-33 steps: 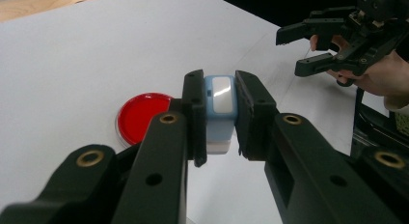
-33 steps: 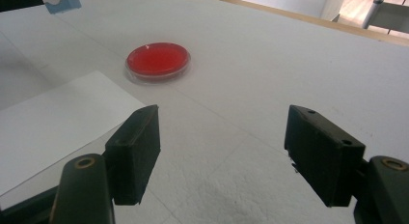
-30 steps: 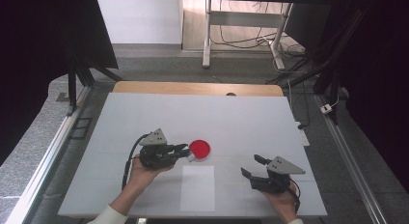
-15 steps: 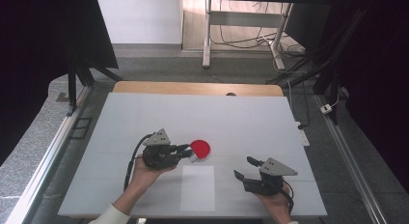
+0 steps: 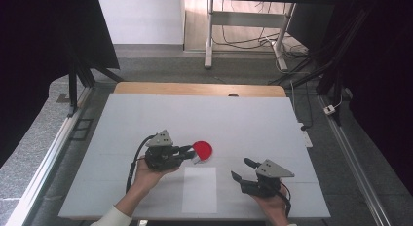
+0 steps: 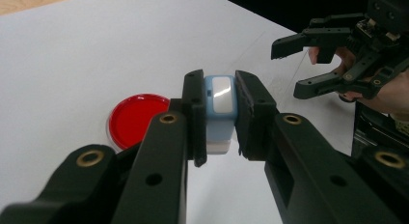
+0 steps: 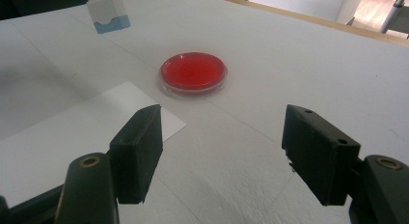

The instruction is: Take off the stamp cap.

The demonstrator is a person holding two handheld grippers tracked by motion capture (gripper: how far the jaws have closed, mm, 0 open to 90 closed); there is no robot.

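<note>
My left gripper [image 5: 191,155] points right across the white table and is shut on a small blue and white block [image 6: 219,113]. The block stands upright between the pads in the left gripper view. Just beyond it a round red dish [image 5: 202,149] lies flat on the table, also seen as the red dish [image 6: 137,119] and the red dish [image 7: 194,72]. My right gripper [image 5: 240,168] is at the front right, open with nothing between its fingers. In its own view the right gripper [image 7: 222,127] faces the dish, with the held block [image 7: 108,14] at the top left.
A white paper sheet [image 5: 199,189] lies flat near the front edge between the two hands, its corner reaching toward the dish. A wooden strip [image 5: 199,88] runs along the table's far edge. Black stands and cables are on the floor beyond.
My right gripper has shifted a little to the left, toward the paper sheet. The left gripper has stayed in place with the block in its grip.
</note>
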